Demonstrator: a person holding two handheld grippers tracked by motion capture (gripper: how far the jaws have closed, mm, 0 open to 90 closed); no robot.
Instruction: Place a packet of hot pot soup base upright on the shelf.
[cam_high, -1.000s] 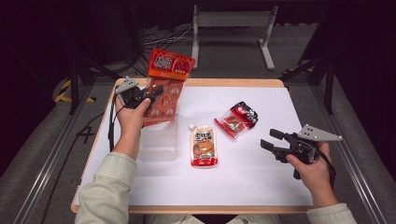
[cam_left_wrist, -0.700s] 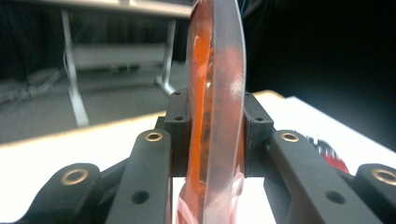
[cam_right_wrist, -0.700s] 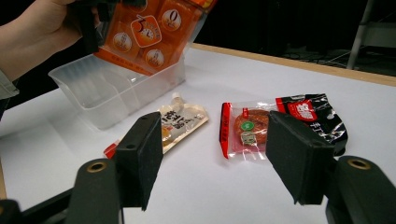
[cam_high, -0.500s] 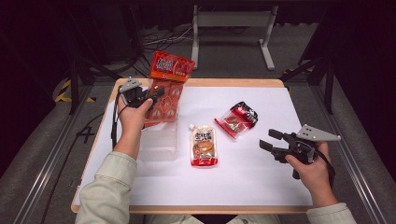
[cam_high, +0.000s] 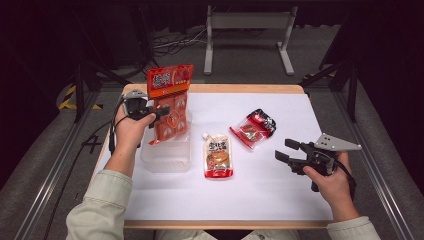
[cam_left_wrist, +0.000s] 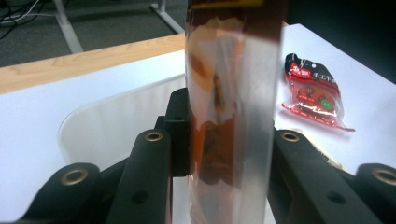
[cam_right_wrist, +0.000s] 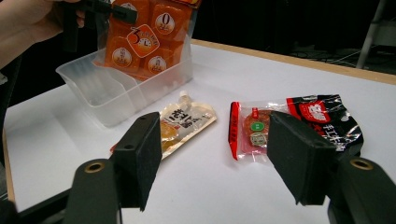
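Observation:
An orange bag of wrapped snacks (cam_high: 170, 100) hangs upright with my left gripper (cam_high: 162, 111) shut on its side. Its lower end dips into the far part of a clear plastic container (cam_high: 165, 157). In the left gripper view the bag (cam_left_wrist: 229, 93) is pinched between the two black jaws, with the container's rim (cam_left_wrist: 107, 116) behind. My right gripper (cam_high: 284, 150) stands open at the right of the table, nothing between its jaws. It points at a red and black packet (cam_right_wrist: 289, 121) and a spouted pouch (cam_right_wrist: 184, 121).
The spouted pouch (cam_high: 218, 156) lies flat beside the container, and the red and black packet (cam_high: 254, 128) lies further right. A white sheet (cam_high: 300, 200) covers the wooden table. Dark floor, rails and a metal stand surround it.
My left gripper has brought the orange bag a little nearer and to the left, so that its lower end now hangs in the container. The right gripper has kept still.

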